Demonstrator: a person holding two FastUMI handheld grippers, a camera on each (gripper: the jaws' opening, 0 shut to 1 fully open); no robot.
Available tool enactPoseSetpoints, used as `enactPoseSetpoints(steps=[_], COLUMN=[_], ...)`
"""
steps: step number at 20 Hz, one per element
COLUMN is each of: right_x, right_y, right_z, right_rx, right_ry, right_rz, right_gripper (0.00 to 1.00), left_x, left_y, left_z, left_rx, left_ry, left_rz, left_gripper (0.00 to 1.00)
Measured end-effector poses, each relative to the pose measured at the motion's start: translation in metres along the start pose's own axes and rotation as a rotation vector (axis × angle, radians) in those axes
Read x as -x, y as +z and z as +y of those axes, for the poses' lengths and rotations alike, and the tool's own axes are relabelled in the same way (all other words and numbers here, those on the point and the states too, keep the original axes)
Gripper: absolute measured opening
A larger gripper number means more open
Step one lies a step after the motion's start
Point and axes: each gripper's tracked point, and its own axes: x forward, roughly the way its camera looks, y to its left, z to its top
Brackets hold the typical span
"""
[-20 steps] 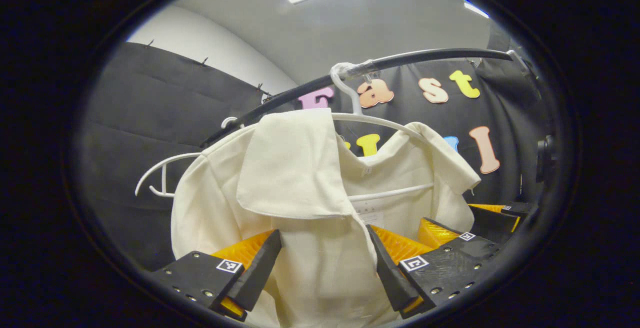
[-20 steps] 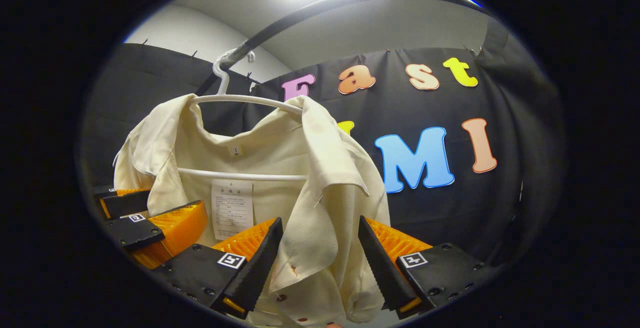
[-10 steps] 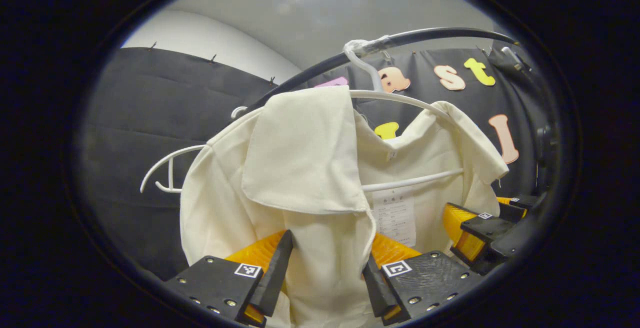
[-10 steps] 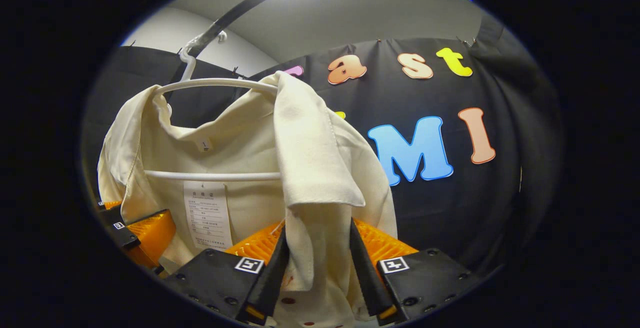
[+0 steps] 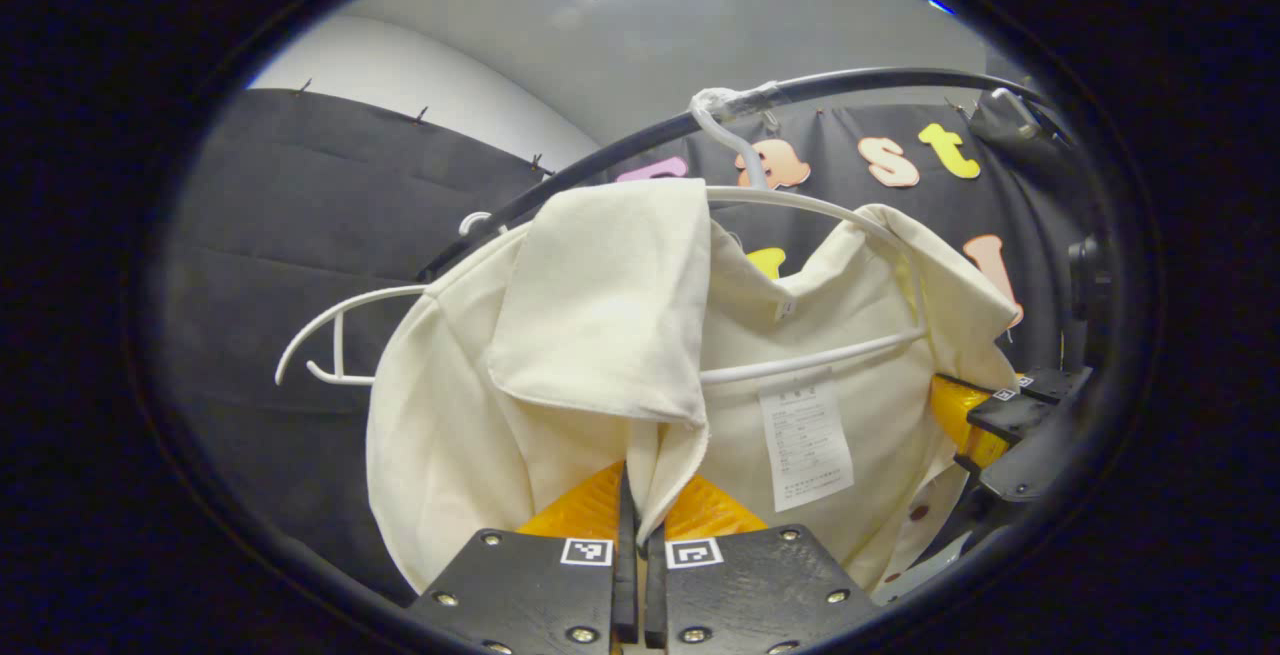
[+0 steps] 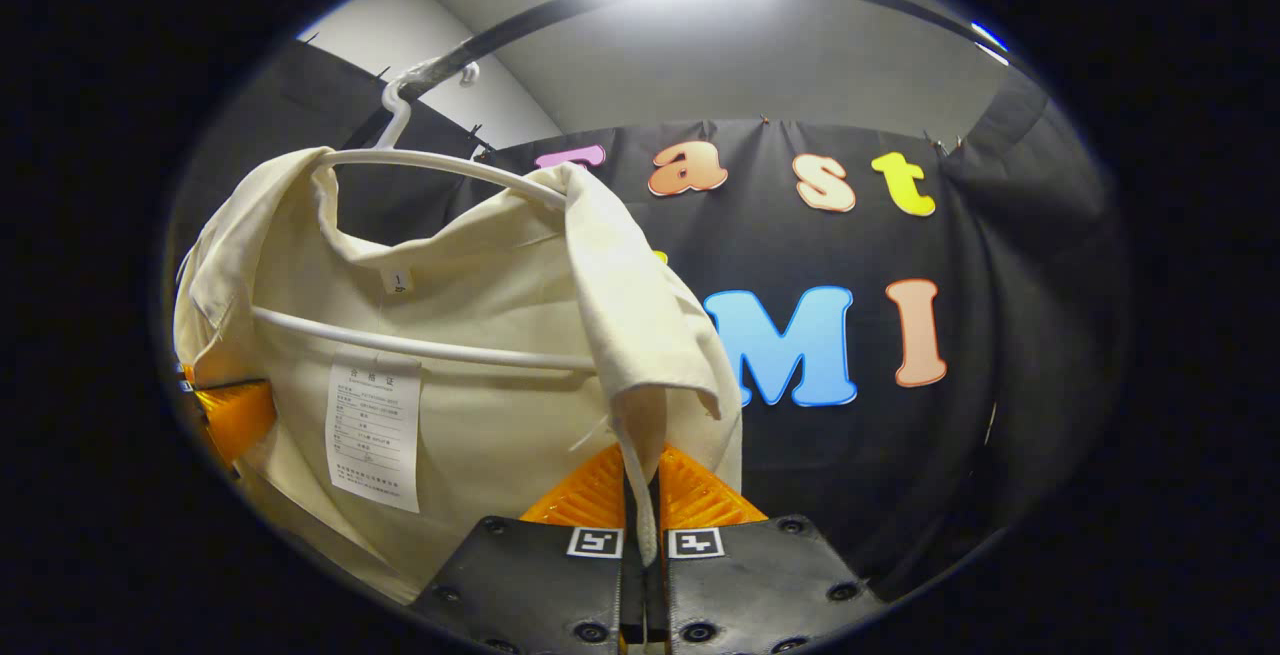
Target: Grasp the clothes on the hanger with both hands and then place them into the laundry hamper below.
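Note:
A cream shirt hangs open on a white hanger hooked over a black rail. My left gripper is shut on the shirt's front edge just below the collar flap. In the right gripper view the same shirt hangs on the hanger, and my right gripper is shut on its other front edge under the collar. The right gripper also shows at the far right of the left gripper view, and the left gripper at the left edge of the right gripper view.
A second, bare white hanger hangs on the rail to the left of the shirt. A white label hangs inside the shirt's back. Black cloth walls close in behind and to both sides.
Both grippers have closed from wide open onto the shirt's two front edges. The fabric between the fingers is now pinched into narrow folds.

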Motion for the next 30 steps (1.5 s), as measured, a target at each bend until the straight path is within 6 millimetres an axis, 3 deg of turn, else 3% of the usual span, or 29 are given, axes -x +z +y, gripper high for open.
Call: enactPoseSetpoints(steps=[2, 5, 6, 17, 24, 30], right_x=[0.006, 0.01, 0.009, 0.008, -0.004, -0.02], right_y=[0.015, 0.021, 0.024, 0.078, 0.093, 0.096], right_z=[-0.005, -0.017, -0.023, -0.072, -0.085, -0.086], right_rx=[0.041, 0.068, 0.071, 0.091, 0.1, 0.076], right_ry=[-0.02, -0.041, -0.052, -0.181, -0.219, -0.222], right_rz=[-0.067, -0.094, -0.102, -0.253, -0.299, -0.296], right_gripper=[0.02, 0.06, 0.02, 0.05, 0.05, 0.02], left_x=[0.008, 0.024, 0.027, 0.069, 0.068, 0.051], left_y=[0.005, 0.012, 0.018, 0.093, 0.13, 0.126], left_z=[0.003, 0.007, 0.011, 0.068, 0.094, 0.129], left_rx=[-0.033, -0.044, -0.044, -0.097, -0.134, -0.116], left_ry=[0.0, 0.006, 0.018, 0.093, 0.13, 0.147], left_rz=[-0.022, -0.037, -0.047, -0.206, -0.293, -0.288], left_gripper=[0.02, 0.02, 0.02, 0.01, 0.01, 0.01])
